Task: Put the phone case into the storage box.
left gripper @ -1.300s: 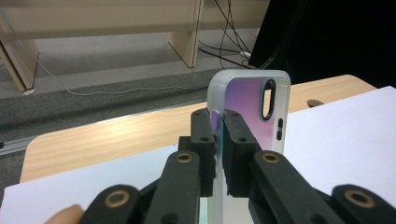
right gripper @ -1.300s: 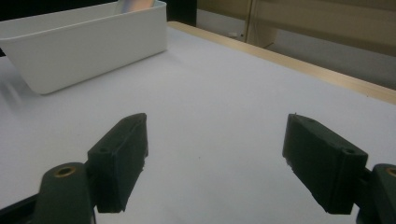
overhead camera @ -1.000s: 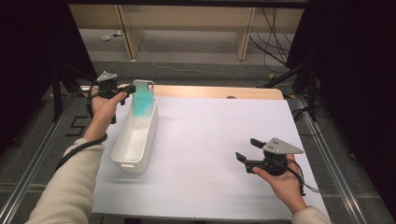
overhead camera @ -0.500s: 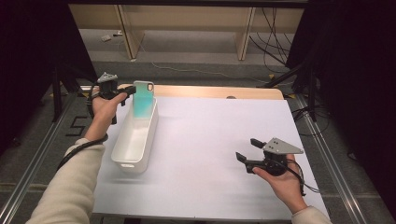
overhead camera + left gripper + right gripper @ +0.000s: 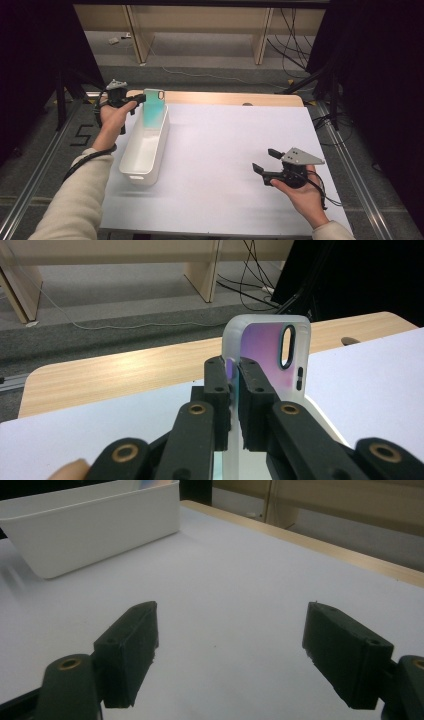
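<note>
A translucent phone case, teal in the high view and purple-tinted in the left gripper view, stands upright over the far end of a long white bin. My left gripper is shut on the case's edge, its jaws pinching the side wall. The camera cut-out faces up. My right gripper rests low over the white table sheet at the near right, open, with nothing between its pads. The bin lies beyond it to the left.
A white sheet covers the table; a bare wooden strip runs along its far edge. Cables and wooden shelf legs lie on the floor beyond. Metal rails flank the table sides.
</note>
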Demonstrator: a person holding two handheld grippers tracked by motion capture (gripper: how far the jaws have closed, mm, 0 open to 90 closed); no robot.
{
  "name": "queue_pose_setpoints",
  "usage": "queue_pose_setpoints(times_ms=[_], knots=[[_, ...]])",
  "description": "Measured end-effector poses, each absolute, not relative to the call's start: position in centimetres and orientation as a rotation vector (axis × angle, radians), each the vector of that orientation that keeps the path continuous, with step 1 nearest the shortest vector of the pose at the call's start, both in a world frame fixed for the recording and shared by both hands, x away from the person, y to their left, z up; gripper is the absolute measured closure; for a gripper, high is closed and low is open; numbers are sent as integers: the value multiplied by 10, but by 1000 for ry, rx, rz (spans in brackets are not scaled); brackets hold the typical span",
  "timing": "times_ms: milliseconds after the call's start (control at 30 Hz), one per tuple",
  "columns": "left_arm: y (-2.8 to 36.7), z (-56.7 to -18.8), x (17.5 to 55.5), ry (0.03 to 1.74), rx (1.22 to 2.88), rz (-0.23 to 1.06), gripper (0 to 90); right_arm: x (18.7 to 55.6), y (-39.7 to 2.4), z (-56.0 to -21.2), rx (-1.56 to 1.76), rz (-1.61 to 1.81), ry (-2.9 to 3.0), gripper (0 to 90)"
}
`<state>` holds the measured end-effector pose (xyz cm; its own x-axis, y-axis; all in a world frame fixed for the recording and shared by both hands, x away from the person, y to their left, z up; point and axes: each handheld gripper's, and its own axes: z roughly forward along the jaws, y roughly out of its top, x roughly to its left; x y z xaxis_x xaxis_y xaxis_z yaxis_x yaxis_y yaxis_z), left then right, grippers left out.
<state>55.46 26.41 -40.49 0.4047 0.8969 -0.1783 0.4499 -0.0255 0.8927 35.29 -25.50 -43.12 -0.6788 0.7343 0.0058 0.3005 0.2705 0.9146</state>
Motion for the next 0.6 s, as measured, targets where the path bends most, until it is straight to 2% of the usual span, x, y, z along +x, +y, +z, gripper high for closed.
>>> queue_pose_setpoints(times_ms=[600], knots=[[264,-409,559,1217,1657,549,838,353,-255,-431,924,1388,2122,235]])
